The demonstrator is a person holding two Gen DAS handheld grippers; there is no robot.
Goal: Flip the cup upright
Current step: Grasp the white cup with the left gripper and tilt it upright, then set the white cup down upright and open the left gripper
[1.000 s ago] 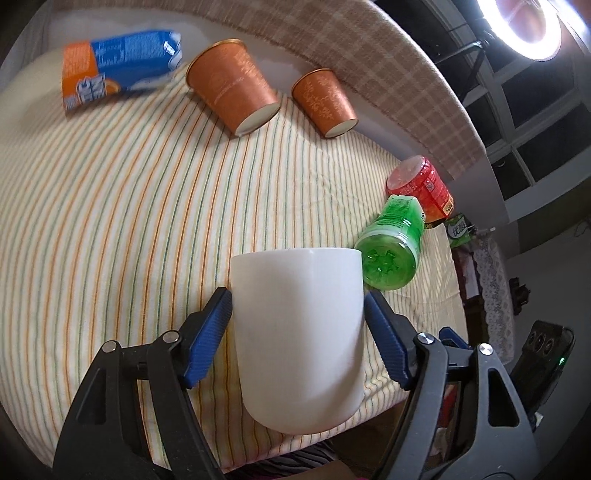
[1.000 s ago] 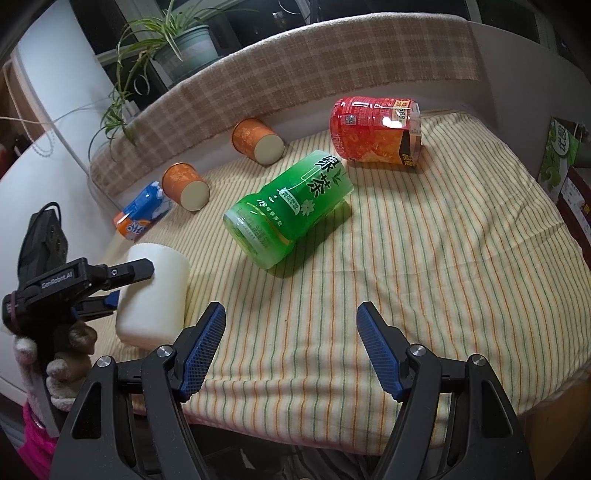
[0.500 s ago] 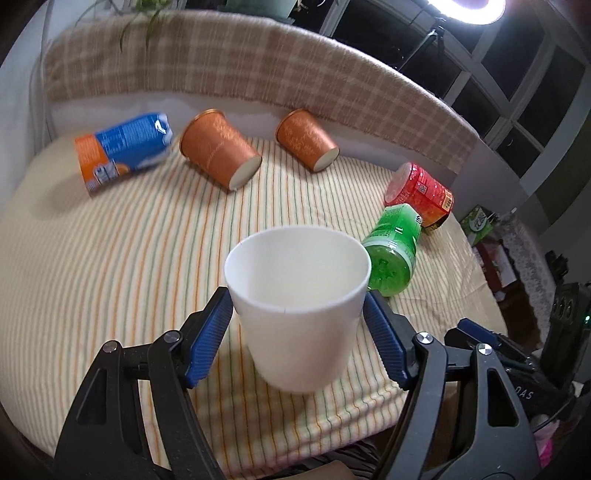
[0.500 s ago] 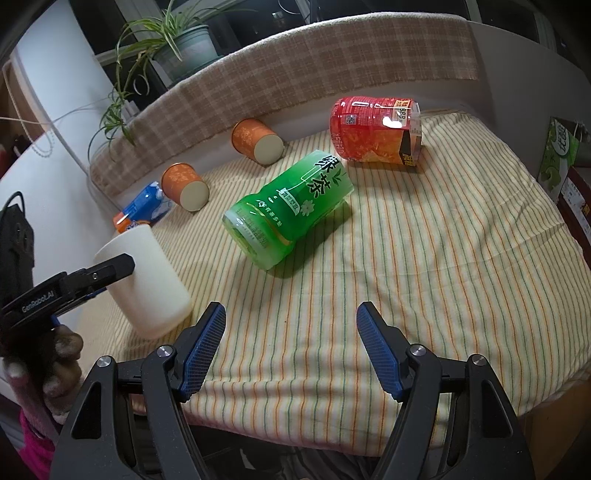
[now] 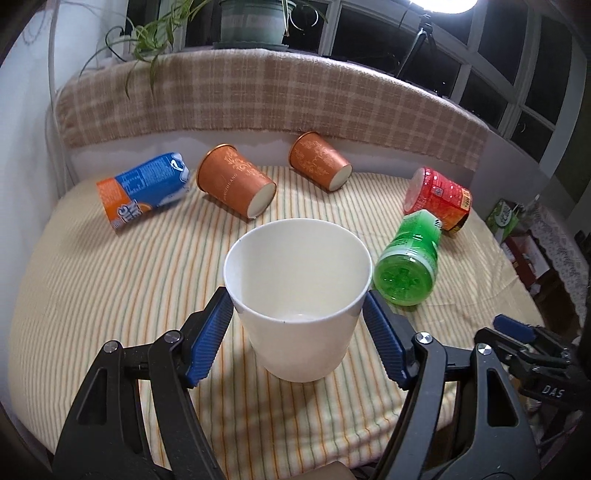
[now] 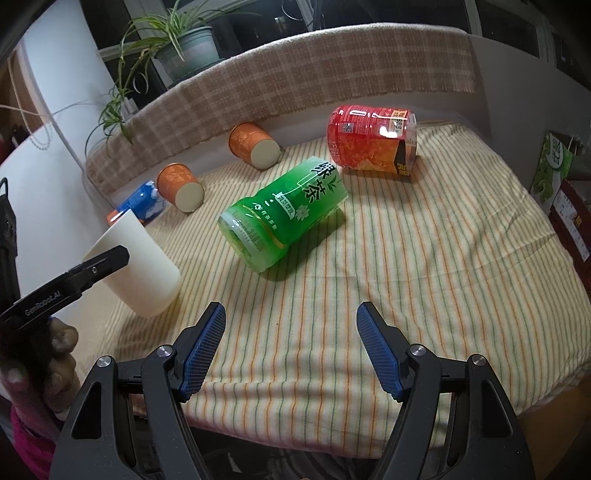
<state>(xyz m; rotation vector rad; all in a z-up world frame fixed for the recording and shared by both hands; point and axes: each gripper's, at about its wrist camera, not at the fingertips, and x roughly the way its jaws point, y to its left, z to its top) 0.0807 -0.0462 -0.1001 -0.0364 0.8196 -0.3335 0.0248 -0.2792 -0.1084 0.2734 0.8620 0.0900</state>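
Left wrist view shows the left gripper (image 5: 297,319) at the lower centre of the frame, its blue-padded fingers (image 5: 208,336) pressed against opposite sides of a white cup (image 5: 297,306), which stands mouth-up with its base on the striped tablecloth (image 5: 110,295). The cup's inside is bare white. Just right of it a green tea bottle (image 5: 408,264) lies on its side with its bottom facing the camera, and a red drink can (image 5: 437,197) lies beyond it, touching or nearly touching the bottle's far end. Across the upper middle two orange paper cups lie on their sides, the nearer one (image 5: 236,184) left of centre and the other (image 5: 319,166) further back, with a blue and orange can (image 5: 144,192) lying at the upper left. A potted plant (image 5: 251,22) sits at the top behind a checked cloth (image 5: 258,96). Right wrist view has the right gripper (image 6: 291,347) at the bottom centre, fingers spread apart with nothing between them, above the bare striped cloth. There the white cup appears at the left edge, partly covered by a black finger of the left gripper, with the green bottle in mid-frame and the red can at the upper right.
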